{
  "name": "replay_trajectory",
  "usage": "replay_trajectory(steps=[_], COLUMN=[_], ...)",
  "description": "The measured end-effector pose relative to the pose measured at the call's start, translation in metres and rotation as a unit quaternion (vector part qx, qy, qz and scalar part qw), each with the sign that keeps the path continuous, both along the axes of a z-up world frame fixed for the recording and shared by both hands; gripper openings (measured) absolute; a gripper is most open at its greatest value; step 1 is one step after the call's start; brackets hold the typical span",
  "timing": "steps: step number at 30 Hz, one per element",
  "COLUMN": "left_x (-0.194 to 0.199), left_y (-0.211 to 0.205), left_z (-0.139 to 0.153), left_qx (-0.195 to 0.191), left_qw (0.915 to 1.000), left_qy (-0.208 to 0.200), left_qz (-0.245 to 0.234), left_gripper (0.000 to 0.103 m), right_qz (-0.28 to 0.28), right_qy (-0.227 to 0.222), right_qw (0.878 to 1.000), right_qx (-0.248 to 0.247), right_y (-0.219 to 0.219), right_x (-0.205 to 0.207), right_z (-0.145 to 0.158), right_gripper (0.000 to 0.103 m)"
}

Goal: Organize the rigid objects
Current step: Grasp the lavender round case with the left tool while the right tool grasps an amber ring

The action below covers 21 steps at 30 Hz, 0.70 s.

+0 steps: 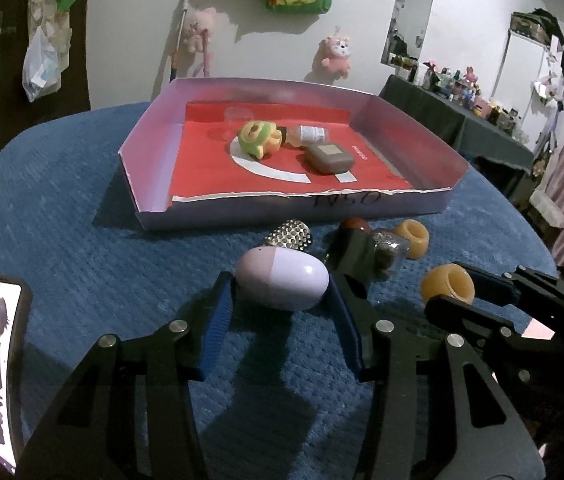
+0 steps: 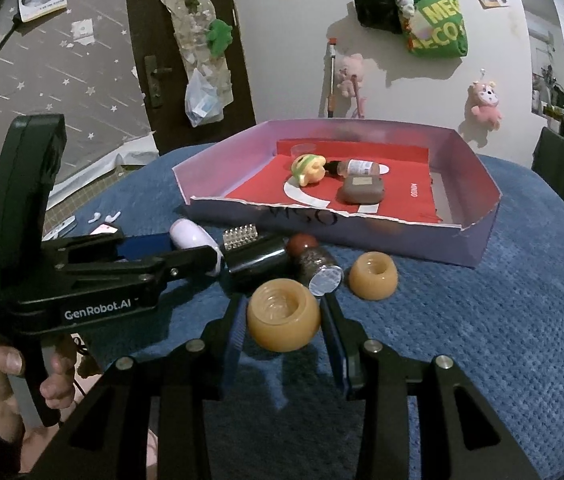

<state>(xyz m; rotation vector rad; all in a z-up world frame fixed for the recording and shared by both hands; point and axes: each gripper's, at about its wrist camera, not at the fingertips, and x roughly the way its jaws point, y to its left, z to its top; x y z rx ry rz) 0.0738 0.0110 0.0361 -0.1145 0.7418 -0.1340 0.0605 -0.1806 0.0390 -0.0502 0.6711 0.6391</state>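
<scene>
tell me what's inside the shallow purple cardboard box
On its red liner lie a green and yellow toy figure, a small labelled bottle, a brown rounded case and a clear cup. Anything behind them is hidden.

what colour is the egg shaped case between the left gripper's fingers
Pale lilac egg-shaped case, two-toned; clearest in the left wrist view.
</scene>
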Motion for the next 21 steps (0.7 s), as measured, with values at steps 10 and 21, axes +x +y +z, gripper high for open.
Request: replay_trajectory(steps=[10,21], left_x=[-0.001,0.016], left_y=[0.003,0.007], left_z=[0.002,-0.005], left_qx=[-0.014,-0.017], left_qw=[0.9999,0.9997], left_qy=[-0.002,0.016], left_qz=[-0.007,0.001], left_gripper=[0.028,0.029], right_qz=[0.002,0.003], right_qy=[-0.001,0.014], right_qw=[1.000,1.000], right_qx=[0.002,-0.001], right_y=[0.001,0.003], right_x=[0.000,0.003], right_z=[0.001,-0.006], right_gripper=[0.040,0.040])
